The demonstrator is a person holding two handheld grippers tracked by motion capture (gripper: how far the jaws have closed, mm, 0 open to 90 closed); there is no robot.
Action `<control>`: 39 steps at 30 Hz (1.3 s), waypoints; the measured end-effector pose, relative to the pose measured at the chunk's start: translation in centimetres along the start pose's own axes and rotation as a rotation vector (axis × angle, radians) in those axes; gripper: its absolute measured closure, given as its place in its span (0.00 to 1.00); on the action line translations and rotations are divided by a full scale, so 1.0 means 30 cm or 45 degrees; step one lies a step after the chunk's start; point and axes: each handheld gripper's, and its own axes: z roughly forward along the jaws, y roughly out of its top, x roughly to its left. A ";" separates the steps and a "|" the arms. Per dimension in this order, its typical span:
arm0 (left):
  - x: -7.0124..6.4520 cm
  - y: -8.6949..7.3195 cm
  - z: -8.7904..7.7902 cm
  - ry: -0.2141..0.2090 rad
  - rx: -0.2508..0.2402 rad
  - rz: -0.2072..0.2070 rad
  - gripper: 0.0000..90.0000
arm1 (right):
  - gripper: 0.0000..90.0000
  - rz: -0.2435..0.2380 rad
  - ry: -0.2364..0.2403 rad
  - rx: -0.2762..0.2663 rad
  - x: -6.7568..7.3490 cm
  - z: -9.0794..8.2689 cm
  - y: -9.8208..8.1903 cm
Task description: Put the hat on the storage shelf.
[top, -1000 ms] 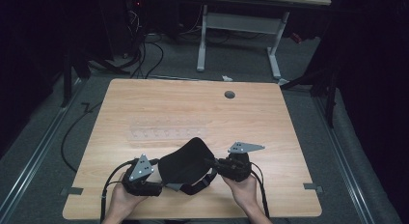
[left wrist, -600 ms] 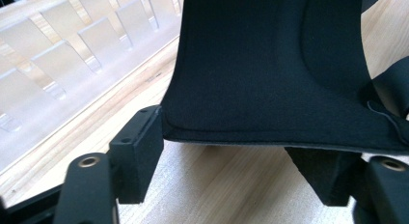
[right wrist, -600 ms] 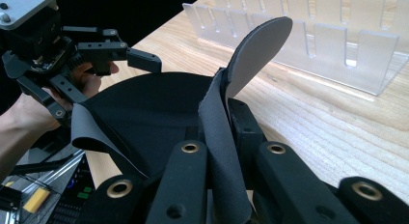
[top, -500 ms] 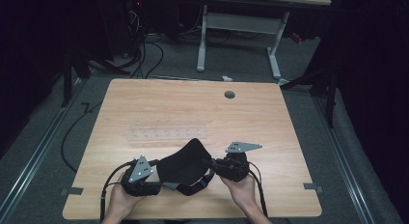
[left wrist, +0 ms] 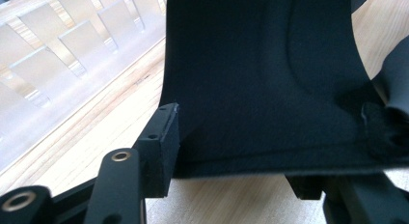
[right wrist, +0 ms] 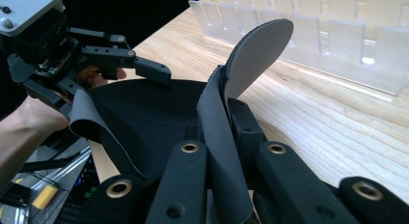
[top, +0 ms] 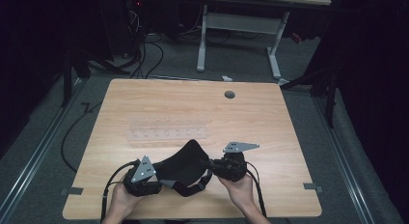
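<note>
High view shows both tongs, left (top: 161, 178) and right (top: 208, 164), each pinching an edge of a black pad (top: 181, 165) just before a clear rack (top: 166, 134) on the surface (top: 251, 118).

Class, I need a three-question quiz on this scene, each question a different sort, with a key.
1. True or false: both claws grip the black fabric piece.
2. What lies beyond the fabric on the table? A) clear plastic rack B) red bowl C) book
3. Fill in: the right claw pinches a grey ____ of the fabric.

Key: 1 true, the left claw holds its edge; 2 A, the rack; 3 flap.
</note>
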 end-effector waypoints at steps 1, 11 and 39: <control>-0.002 0.000 0.001 0.000 0.005 0.004 0.53 | 0.95 -0.004 0.001 0.003 0.002 0.004 0.003; -0.005 0.004 -0.015 -0.033 0.022 0.012 0.69 | 0.94 -0.014 0.004 -0.011 0.007 0.021 0.026; -0.017 0.040 -0.049 -0.201 0.015 -0.073 0.96 | 0.53 0.006 -0.194 -0.188 -0.076 -0.048 -0.016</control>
